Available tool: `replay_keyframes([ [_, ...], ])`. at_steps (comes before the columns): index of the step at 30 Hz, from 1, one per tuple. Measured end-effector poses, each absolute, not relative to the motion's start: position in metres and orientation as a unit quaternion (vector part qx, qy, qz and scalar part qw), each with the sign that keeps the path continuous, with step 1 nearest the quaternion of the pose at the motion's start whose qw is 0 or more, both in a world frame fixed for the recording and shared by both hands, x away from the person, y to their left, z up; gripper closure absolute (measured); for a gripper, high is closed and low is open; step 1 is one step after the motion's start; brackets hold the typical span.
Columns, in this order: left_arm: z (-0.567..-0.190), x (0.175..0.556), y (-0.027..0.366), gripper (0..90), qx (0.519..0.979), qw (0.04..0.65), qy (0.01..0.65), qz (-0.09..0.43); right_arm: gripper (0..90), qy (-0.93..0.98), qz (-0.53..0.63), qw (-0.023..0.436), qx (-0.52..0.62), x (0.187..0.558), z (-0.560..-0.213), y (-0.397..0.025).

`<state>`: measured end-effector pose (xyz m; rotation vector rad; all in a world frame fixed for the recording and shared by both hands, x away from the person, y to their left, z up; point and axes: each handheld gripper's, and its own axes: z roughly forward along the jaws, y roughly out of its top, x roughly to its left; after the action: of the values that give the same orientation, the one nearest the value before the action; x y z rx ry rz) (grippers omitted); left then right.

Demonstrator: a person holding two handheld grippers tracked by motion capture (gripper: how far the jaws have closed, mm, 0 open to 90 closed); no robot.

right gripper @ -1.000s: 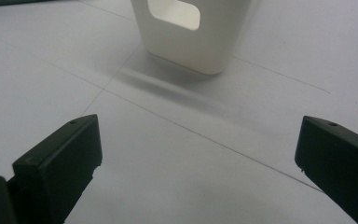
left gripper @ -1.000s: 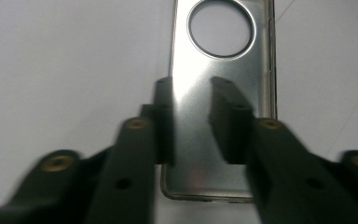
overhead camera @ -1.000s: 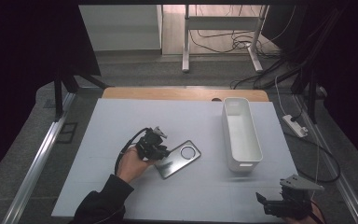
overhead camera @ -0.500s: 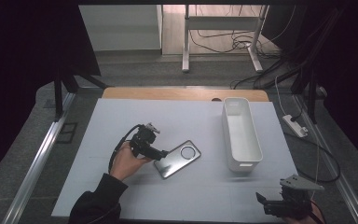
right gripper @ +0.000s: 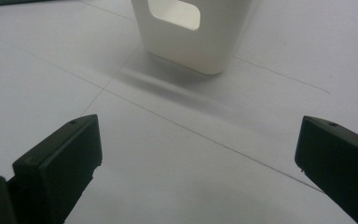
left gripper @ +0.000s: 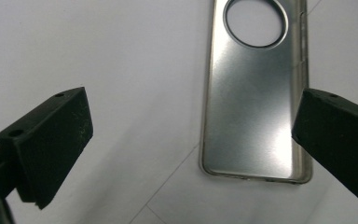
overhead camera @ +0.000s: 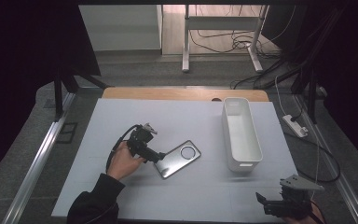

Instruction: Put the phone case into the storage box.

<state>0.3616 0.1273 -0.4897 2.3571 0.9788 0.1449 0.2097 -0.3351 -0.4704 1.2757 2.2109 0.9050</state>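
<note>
looking down from the high view, the left gripper (overhead camera: 157, 157) sat at the near-left end of the phone case (overhead camera: 179, 159), which lay flat near the middle of the white table (overhead camera: 205, 121). the white bin (overhead camera: 241, 134) stood at about 3 o'clock from the case, well apart. the right gripper (overhead camera: 266, 205) rested off at 5 o'clock by the table's near edge, jaws apart and empty. the step in hand seemed to be a pickup of the case, probably for the bin.

seen along the left gripper view, the jaws stood wide apart with nothing between them yet. the phone case (left gripper: 254, 93) lay toward 1 o'clock, its bottom edge nearest and its round camera hole at 12. it looked like brushed metal with a thin raised rim, smooth and shallow. to do this well, the jaws likely needed to shift toward 3 o'clock so both long edges fell between them, then drop low; a flat, slick piece could slip or skate if pinched high.

in the right gripper view, the jaws were open over bare table, with the bin (right gripper: 200, 32) at 12 o'clock, glossy plastic with rounded corners and a handle slot.
</note>
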Motion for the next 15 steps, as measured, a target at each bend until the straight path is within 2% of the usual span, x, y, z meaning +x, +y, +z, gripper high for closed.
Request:
replay_keyframes([
  [15,-0.524,0.363,0.120,0.0,0.899,0.246,0.359,0.047,0.9,0.798,0.327,0.214,0.459,0.210,-0.470,-0.335],
])
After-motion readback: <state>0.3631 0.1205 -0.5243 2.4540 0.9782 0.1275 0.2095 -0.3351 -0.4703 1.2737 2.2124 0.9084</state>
